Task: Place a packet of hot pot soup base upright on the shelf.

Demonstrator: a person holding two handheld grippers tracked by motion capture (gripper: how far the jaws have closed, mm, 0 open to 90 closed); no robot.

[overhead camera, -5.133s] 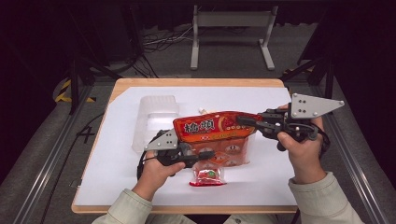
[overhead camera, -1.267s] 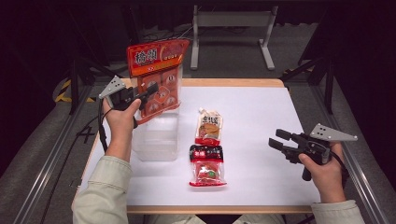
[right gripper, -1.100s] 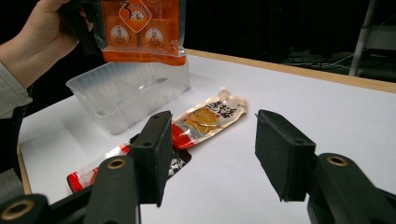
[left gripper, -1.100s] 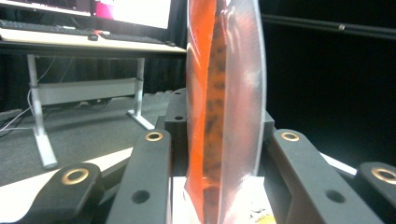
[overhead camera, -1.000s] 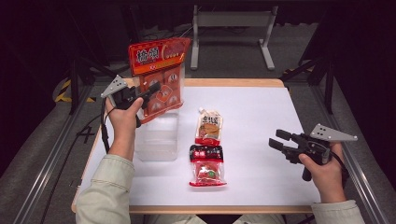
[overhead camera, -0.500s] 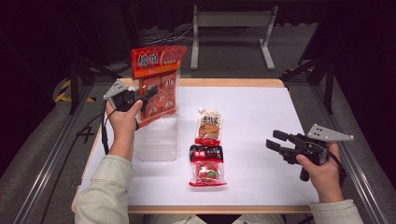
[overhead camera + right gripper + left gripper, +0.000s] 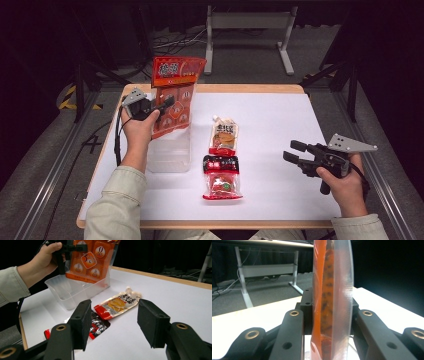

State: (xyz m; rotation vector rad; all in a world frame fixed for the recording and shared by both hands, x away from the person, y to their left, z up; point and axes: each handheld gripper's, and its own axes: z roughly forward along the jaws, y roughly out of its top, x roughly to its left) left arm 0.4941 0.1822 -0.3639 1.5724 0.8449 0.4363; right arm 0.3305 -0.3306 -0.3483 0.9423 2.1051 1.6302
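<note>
Orange snack bag [image 7: 176,95] hangs upright in my left tongs [image 7: 162,104], clamped tight, right above the clear box [image 7: 170,150]; right tongs [image 7: 294,152] gape apart.

Two pouches [image 7: 223,159] mid-table, clear bin [image 7: 170,150] left, bare white table [image 7: 280,120] between pouches and right gripper [image 7: 291,152]
</note>
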